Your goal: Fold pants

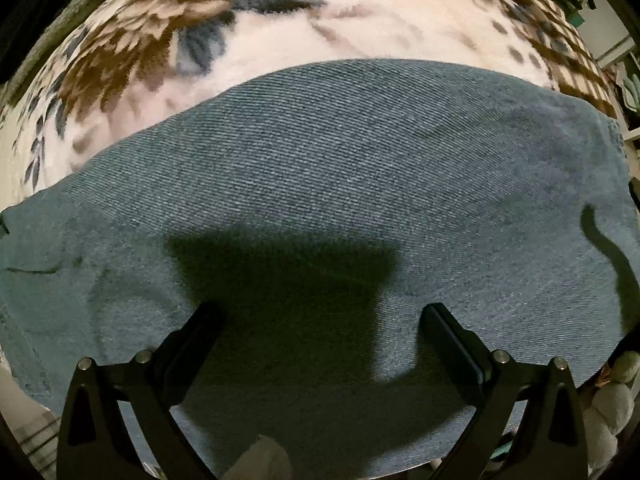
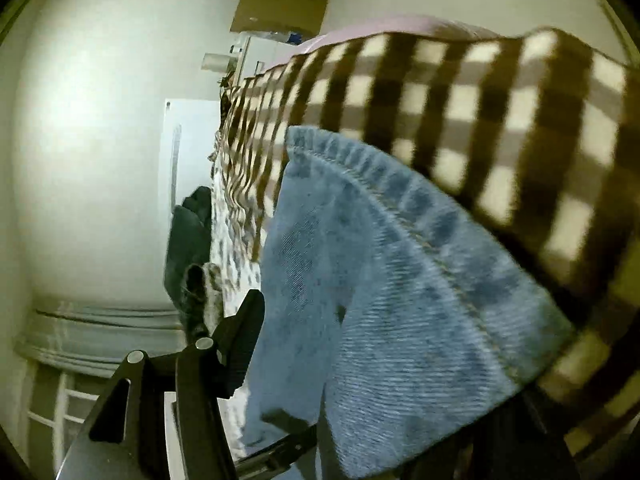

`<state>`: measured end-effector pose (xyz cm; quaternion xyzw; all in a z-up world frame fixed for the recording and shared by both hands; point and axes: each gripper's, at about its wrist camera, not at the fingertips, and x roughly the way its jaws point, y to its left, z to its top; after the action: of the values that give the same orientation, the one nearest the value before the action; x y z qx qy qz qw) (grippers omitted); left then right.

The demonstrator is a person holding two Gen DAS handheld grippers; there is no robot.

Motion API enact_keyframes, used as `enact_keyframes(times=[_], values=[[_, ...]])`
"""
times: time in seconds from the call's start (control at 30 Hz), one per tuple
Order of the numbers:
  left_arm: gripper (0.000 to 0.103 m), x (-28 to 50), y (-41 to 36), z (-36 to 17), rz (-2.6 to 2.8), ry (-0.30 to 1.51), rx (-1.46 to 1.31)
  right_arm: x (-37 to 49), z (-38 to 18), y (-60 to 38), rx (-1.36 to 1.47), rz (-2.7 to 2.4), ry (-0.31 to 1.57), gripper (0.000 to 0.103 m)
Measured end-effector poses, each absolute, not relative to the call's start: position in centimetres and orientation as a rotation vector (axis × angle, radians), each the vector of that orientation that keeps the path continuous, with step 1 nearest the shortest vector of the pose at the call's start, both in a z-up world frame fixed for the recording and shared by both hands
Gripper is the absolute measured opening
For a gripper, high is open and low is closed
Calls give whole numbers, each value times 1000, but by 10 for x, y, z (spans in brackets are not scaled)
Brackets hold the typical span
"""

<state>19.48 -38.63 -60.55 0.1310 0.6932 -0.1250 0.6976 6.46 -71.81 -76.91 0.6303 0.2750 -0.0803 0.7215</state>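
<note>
Blue denim pants lie spread flat on a fleece blanket with a brown and grey leaf print. My left gripper hovers just above the denim, its jaws wide apart and empty, and throws a dark shadow on the cloth. In the right wrist view a stitched hem of the pants fills the space between my right gripper's fingers. The view is rolled sideways. The right-hand finger is hidden behind the cloth, so the grip cannot be seen.
A brown and cream checked blanket edge hangs behind the hem. A cream wall, a white panel, a cardboard box and dark clothes show beyond. Grey plush items sit at the left view's right edge.
</note>
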Motion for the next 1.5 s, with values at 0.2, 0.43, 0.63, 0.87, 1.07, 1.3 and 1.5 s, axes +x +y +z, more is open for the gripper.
enact_keyframes(times=[0.2, 0.43, 0.63, 0.87, 1.07, 1.3, 1.5], values=[[103, 200, -388, -600, -262, 1513, 345, 58, -744, -712, 1283, -300, 660, 12], [103, 208, -368, -565, -246, 1446, 340, 53, -679, -688, 1170, -303, 629, 11], [103, 217, -331, -530, -255, 1400, 302, 75, -620, -649, 1067, -255, 614, 11], [103, 234, -235, -492, -193, 1375, 225, 112, -573, -574, 962, -182, 636, 11], [103, 220, -135, -466, -82, 1373, 120, 152, -551, -478, 837, -82, 701, 11], [103, 210, 1, -474, 92, 1434, -32, 188, -587, -329, 648, 69, 872, 11], [103, 185, 83, -497, 232, 1491, -87, 199, -678, -204, 436, 168, 1120, 13]])
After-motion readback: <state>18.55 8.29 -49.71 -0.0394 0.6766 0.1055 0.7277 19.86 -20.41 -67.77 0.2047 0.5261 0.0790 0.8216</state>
